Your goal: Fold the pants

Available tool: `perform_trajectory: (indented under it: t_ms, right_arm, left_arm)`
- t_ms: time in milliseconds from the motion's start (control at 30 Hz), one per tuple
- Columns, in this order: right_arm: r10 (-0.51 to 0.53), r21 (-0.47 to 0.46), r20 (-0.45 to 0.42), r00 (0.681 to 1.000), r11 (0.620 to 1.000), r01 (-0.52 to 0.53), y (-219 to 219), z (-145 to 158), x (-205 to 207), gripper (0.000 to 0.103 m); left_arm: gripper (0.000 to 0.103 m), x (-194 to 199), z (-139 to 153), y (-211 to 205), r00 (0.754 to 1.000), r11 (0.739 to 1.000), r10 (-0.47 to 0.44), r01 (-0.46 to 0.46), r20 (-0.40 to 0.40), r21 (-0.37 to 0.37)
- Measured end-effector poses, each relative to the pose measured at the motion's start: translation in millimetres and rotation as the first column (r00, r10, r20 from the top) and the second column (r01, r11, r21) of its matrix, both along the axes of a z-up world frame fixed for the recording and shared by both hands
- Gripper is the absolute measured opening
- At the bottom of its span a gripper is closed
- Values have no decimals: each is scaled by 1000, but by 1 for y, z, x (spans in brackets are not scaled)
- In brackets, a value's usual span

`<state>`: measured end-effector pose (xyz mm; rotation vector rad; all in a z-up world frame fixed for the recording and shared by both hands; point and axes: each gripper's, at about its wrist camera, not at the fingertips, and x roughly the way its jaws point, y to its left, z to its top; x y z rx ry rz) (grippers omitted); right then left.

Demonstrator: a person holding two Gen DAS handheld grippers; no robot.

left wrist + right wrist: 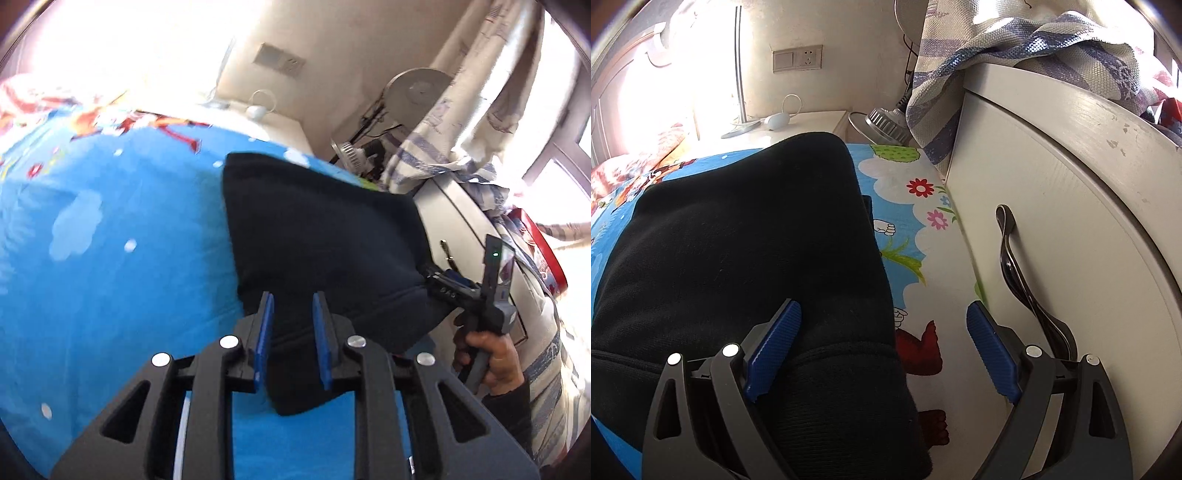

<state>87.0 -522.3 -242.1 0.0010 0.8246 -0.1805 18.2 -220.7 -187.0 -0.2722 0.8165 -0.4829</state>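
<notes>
pants folded small, both claws at the near hem

blue pads of the left claw stood narrow, a slim gap between them, with the dark pants lying under and just past their tips. whether those pads actually nipped any cloth i could not tell; they looked to hover over the ribbed edge rather than bite it. the right claw was spread wide, one pad resting over the pants and the other out over the bare printed bedsheet, so nothing was pinched there. from the left side i could also see the person's hand wrapped round the right claw's handle, just right of the bundle.

the pants lay on the bedsheet as a compact dark block, straight ahead of both claws, its far end rounded and thick like a doubled fold. a white cabinet stood close to the right of the right claw, its dark handle near the outer pad.

to my eye the folding was well along: legs seemed already stacked and the length brought over at least once. what remained, i judged, was perhaps one more fold or a tidy-up of the near hem.
</notes>
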Motion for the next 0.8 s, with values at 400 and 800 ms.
perform_trajectory:
  t_ms: [400, 800]
  right_arm:
    - [-28, 19, -32, 999, 999, 28, -1, 0, 1, 85]
    - [-56, 64, -33, 998, 996, 58, -7, 0, 0, 85]
  left_arm:
    - [20, 179, -4, -258, 925, 872, -379, 350, 18, 343]
    - [23, 215, -33, -286, 925, 835, -361, 376, -115, 401]
